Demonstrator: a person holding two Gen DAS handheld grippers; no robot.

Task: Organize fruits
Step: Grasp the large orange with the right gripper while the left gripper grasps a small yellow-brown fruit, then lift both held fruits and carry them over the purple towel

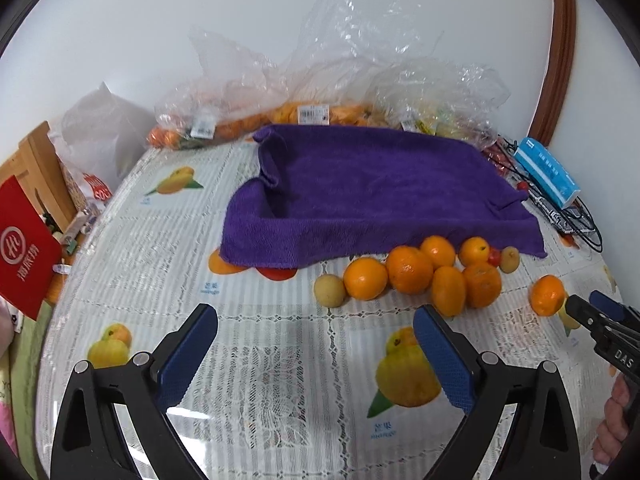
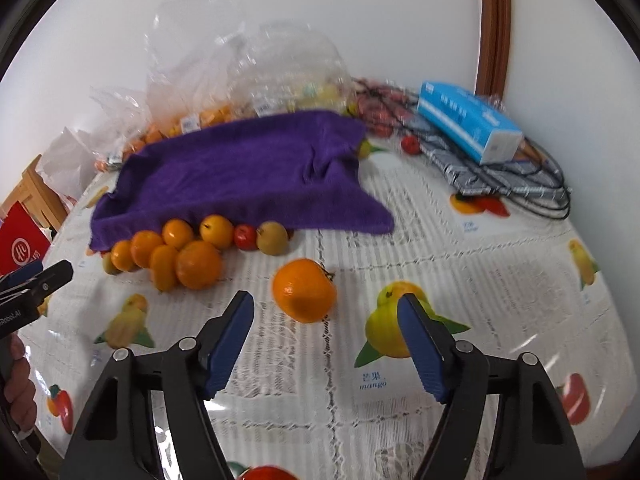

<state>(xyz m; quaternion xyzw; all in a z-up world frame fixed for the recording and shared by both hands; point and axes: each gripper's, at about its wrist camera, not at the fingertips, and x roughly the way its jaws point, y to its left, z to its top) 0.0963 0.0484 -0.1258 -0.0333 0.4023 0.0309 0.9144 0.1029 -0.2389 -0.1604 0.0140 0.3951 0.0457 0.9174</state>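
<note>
Step in hand: approach w/ right claw [image 2: 325, 330], jaws apart, empty, near lone orange [image 2: 305, 290] right of fruit cluster [image 2: 188, 248] on worktop [image 2: 460, 264]; next, advance, straddle, clench; left claw [image 1: 316, 344] released.

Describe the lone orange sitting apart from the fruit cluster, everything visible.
The lone orange is round, slightly flattened, glossy orange with a highlight and a small brownish stem tip at its upper right. It rests on the fruit-print tablecloth, clear of the fruit cluster by the purple towel. It lies just ahead of the open right gripper, untouched.
</note>
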